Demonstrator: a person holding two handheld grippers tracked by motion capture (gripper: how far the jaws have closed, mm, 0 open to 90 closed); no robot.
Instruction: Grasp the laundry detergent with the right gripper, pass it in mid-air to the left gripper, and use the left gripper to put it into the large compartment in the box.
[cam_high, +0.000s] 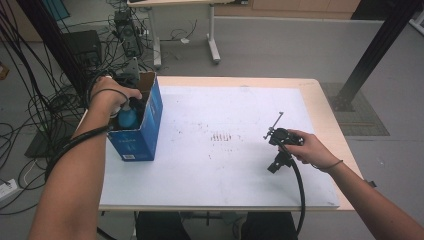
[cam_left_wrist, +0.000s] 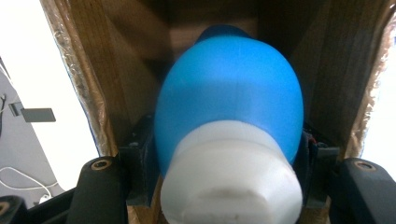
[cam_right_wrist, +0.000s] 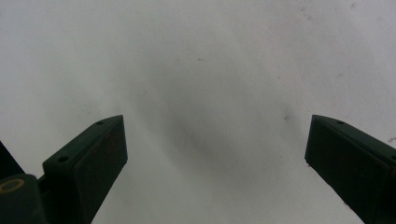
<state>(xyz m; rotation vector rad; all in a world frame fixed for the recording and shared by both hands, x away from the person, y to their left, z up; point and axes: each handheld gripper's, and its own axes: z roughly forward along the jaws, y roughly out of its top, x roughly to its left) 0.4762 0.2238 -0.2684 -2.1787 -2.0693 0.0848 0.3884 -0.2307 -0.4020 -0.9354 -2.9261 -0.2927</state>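
I can see print on the front face of the blue cardboard box (cam_high: 137, 132), a pale logo and a small white label near its lower edge, but it is too small and soft for me to read any word of it. Nothing else on the table carries writing I can make out; the white table mat (cam_high: 220, 165) has only a patch of small reddish marks near its middle.

My left hand (cam_high: 107, 95) is bent at the wrist over the open top of the box, which stands at the mat's left edge, with the forearm coming up from the lower left. In the left gripper view, the left gripper (cam_left_wrist: 229, 158) sits inside the brown cardboard walls with its jaws pressed against both sides of a blue rubber bulb with a white end (cam_left_wrist: 229, 126). From the high view I see the bulb's blue body (cam_high: 128, 116) in the mouth of the box, just below the hand.

My right hand (cam_high: 307, 147) rests low on the right part of the mat, holding the right gripper (cam_high: 276, 127) pointing away from me, its cable trailing back along the forearm. In the right gripper view the right gripper's (cam_right_wrist: 215, 158) jaws stand wide apart over bare white mat, with nothing between them.
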